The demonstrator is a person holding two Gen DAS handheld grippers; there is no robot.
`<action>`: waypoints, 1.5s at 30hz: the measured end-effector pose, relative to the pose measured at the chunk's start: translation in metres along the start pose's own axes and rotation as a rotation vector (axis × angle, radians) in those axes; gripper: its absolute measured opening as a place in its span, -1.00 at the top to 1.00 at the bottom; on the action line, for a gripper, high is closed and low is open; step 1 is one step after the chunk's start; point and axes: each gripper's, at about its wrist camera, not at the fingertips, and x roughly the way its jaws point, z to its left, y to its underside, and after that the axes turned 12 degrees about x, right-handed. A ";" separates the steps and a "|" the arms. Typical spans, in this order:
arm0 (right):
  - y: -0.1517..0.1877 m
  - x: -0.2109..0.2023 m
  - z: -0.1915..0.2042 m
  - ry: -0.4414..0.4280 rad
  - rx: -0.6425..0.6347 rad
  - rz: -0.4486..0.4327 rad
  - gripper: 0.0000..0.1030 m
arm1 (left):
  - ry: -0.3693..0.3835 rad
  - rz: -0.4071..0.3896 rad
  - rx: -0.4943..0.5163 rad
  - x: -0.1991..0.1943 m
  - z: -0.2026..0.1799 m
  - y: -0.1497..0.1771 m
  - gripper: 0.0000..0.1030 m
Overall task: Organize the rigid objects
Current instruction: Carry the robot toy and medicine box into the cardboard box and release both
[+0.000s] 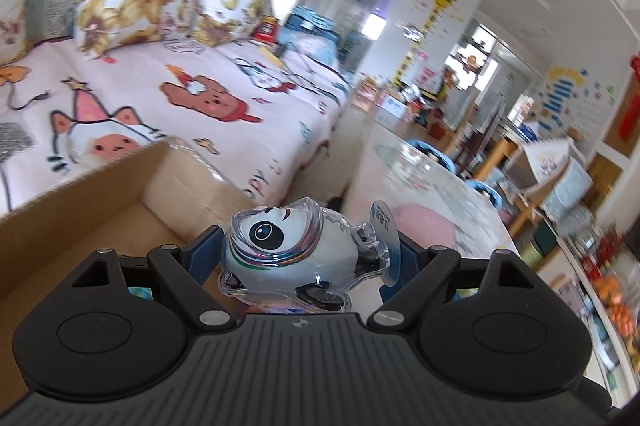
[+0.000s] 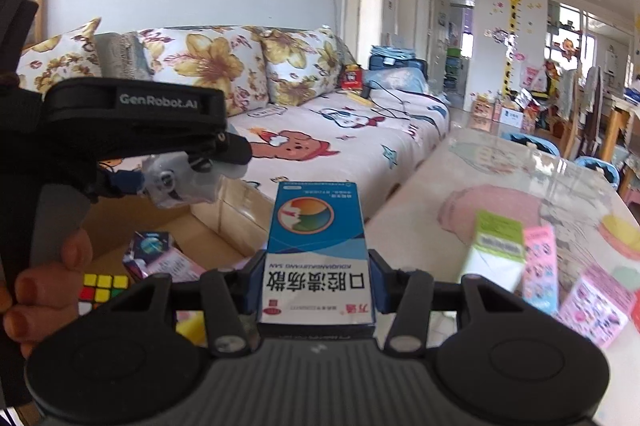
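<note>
Sofa behind | left gripper [image 1: 304, 258] pinches panda figurine [image 1: 296, 246] | right gripper [image 2: 316, 286] clamps blue medicine box [image 2: 316, 246]

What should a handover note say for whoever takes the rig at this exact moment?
Left gripper: fingers shut on the panda figurine, held above the cardboard box.
Right gripper: fingers shut on the blue medicine box, lifted near the table edge.
Done: the cardboard box, on the floor by the sofa, already holds a puzzle cube and a small carton.
Left: drop both held items in the box, then clear the green-topped carton, pink sticker pack and pink card pack off the table.
</note>
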 end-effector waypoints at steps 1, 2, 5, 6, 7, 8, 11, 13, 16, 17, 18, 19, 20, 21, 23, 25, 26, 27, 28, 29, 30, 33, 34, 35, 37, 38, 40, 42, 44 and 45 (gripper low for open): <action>-0.002 0.003 0.005 -0.011 -0.008 0.000 0.03 | -0.014 -0.003 -0.011 -0.002 0.001 0.000 -1.00; -0.005 0.007 0.010 -0.023 -0.016 0.003 0.03 | -0.026 -0.006 -0.018 -0.003 0.002 0.000 -1.00; -0.010 0.020 0.023 -0.048 -0.034 0.011 0.03 | -0.071 -0.013 -0.039 -0.006 0.002 -0.001 -1.00; -0.011 0.025 0.027 -0.055 -0.037 0.017 0.03 | -0.082 -0.013 -0.048 -0.006 0.003 -0.001 -1.00; -0.012 0.029 0.031 -0.061 -0.038 0.023 0.03 | -0.094 -0.012 -0.061 -0.006 0.005 -0.002 -1.00; -0.012 0.035 0.034 -0.065 -0.039 0.030 0.03 | -0.104 -0.010 -0.071 -0.005 0.004 -0.002 -1.00; -0.010 0.048 0.044 -0.076 -0.059 0.050 0.03 | -0.135 -0.007 -0.092 -0.009 0.006 0.000 -1.00; -0.008 0.055 0.050 -0.083 -0.076 0.064 0.03 | -0.153 0.000 -0.099 -0.011 0.008 0.001 -1.00; -0.006 0.068 0.056 -0.095 -0.091 0.094 0.02 | -0.177 0.016 -0.120 -0.013 0.011 0.001 -1.00; -0.004 0.073 0.059 -0.092 -0.105 0.101 -0.13 | -0.181 0.022 -0.126 -0.013 0.011 0.002 -1.00; -0.002 0.076 0.061 -0.074 -0.123 0.109 -0.36 | -0.182 0.034 -0.131 -0.012 0.011 0.001 -1.00; 0.000 0.078 0.062 -0.056 -0.136 0.108 -0.39 | -0.185 0.044 -0.133 -0.011 0.010 0.001 -1.00; 0.001 0.076 0.062 -0.047 -0.137 0.104 -0.40 | -0.189 0.046 -0.132 -0.012 0.010 0.000 -1.00; 0.003 0.073 0.060 -0.047 -0.127 0.100 -0.44 | -0.189 0.040 -0.129 -0.014 0.009 0.000 -1.00; 0.005 0.062 0.056 -0.040 -0.108 0.079 -0.53 | -0.196 0.027 -0.114 -0.017 0.005 0.000 -1.00; 0.006 0.051 0.055 -0.014 -0.110 0.051 -0.56 | -0.207 0.029 -0.093 -0.018 0.000 0.000 -1.00; 0.006 0.046 0.054 -0.003 -0.115 0.039 -0.59 | -0.208 0.030 -0.081 -0.017 -0.002 0.000 -1.00; 0.007 0.041 0.053 0.003 -0.117 0.030 -0.63 | -0.208 0.031 -0.071 -0.018 -0.004 0.000 -1.00; 0.008 0.035 0.051 0.005 -0.119 0.025 -0.64 | -0.210 0.031 -0.060 -0.017 -0.005 0.000 -1.00; 0.009 0.031 0.050 0.009 -0.121 0.020 -0.67 | -0.213 0.030 -0.050 -0.017 -0.007 0.000 -1.00; 0.010 0.027 0.048 0.015 -0.125 0.018 -0.68 | -0.215 0.030 -0.043 -0.017 -0.008 0.000 -1.00; 0.012 0.019 0.044 0.038 -0.136 0.012 -0.68 | -0.209 0.036 -0.032 -0.015 -0.009 0.001 -1.00; 0.012 0.020 0.042 0.044 -0.136 0.011 -0.68 | -0.207 0.039 -0.028 -0.013 -0.009 0.001 -1.00; 0.013 0.018 0.040 0.048 -0.134 0.010 -0.68 | -0.206 0.041 -0.023 -0.012 -0.009 0.001 -1.00; 0.014 0.013 0.036 0.057 -0.128 0.010 -0.68 | -0.202 0.044 -0.011 -0.010 -0.010 0.002 -1.00; 0.015 0.011 0.033 0.062 -0.124 0.008 -0.68 | -0.198 0.046 -0.005 -0.009 -0.010 0.002 -1.00; 0.017 0.006 0.026 0.070 -0.112 0.004 -0.68 | -0.191 0.050 0.010 -0.007 -0.012 0.002 -1.00; 0.018 0.002 0.022 0.080 -0.099 -0.001 -0.68 | -0.185 0.054 0.026 -0.006 -0.014 0.003 -1.00; 0.019 -0.002 0.016 0.090 -0.086 -0.007 -0.68 | -0.179 0.055 0.043 -0.004 -0.015 0.003 -1.00; 0.019 -0.003 0.013 0.094 -0.080 -0.010 -0.68 | -0.177 0.056 0.049 -0.004 -0.016 0.003 -1.00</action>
